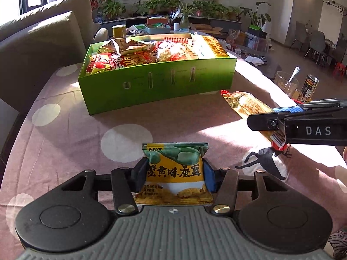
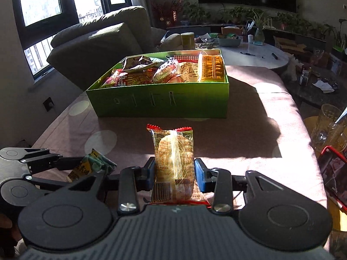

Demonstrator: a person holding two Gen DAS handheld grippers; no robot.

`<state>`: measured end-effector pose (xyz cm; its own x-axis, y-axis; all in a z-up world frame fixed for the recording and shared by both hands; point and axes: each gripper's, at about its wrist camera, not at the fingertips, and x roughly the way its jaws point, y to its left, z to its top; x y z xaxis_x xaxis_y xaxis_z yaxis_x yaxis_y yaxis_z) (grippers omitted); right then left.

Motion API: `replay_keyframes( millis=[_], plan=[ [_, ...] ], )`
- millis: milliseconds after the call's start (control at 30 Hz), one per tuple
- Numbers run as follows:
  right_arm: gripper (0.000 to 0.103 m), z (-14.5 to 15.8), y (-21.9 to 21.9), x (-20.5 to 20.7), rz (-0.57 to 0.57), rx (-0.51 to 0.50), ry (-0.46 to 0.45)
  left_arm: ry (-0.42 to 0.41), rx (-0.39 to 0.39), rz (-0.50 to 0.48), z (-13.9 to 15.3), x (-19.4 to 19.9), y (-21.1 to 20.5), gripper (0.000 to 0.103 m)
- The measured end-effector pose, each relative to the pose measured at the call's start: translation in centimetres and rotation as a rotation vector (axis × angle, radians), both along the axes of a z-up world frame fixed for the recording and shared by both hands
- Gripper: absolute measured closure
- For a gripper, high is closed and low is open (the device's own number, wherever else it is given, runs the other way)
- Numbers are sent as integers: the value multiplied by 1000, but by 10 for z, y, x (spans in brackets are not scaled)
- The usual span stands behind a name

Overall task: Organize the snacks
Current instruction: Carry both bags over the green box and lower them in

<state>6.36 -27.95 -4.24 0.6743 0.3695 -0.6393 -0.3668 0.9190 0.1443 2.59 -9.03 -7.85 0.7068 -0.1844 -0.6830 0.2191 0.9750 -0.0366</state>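
Note:
My left gripper (image 1: 173, 173) is shut on a small green and yellow snack packet (image 1: 175, 153), its pads pressing both sides. It hangs just above the pink dotted tablecloth (image 1: 86, 119). My right gripper (image 2: 174, 173) is shut on a clear pastry packet (image 2: 173, 149) with red crimped ends. In the left wrist view the right gripper (image 1: 262, 117) comes in from the right with the pastry packet (image 1: 245, 103). In the right wrist view the left gripper (image 2: 91, 166) shows at lower left with its snack packet (image 2: 93, 162). Ahead stands an open green box (image 1: 156, 84) (image 2: 160, 101) holding several snack packs.
A glass with a spoon (image 1: 286, 82) and a dark can (image 1: 310, 85) stand at the table's right edge. A red-cased phone (image 2: 334, 173) sits at the near right. A grey sofa (image 1: 39, 43) lies left, and a cluttered white coffee table (image 2: 249, 54) stands beyond the box.

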Motion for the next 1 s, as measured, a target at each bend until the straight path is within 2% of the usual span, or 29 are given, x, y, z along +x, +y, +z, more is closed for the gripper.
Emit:
replay_keyframes(
  millis=[500, 733, 1000],
  plan=[
    [30, 22, 27, -2, 12, 5, -35, -67, -56, 29, 15, -5, 34, 54],
    [30, 36, 37, 13, 4, 18, -57, -124, -70, 32, 31, 2, 47, 54],
    [30, 44, 42, 31, -4, 44, -67, -146, -81, 31, 41, 20, 51, 54]
  ],
)
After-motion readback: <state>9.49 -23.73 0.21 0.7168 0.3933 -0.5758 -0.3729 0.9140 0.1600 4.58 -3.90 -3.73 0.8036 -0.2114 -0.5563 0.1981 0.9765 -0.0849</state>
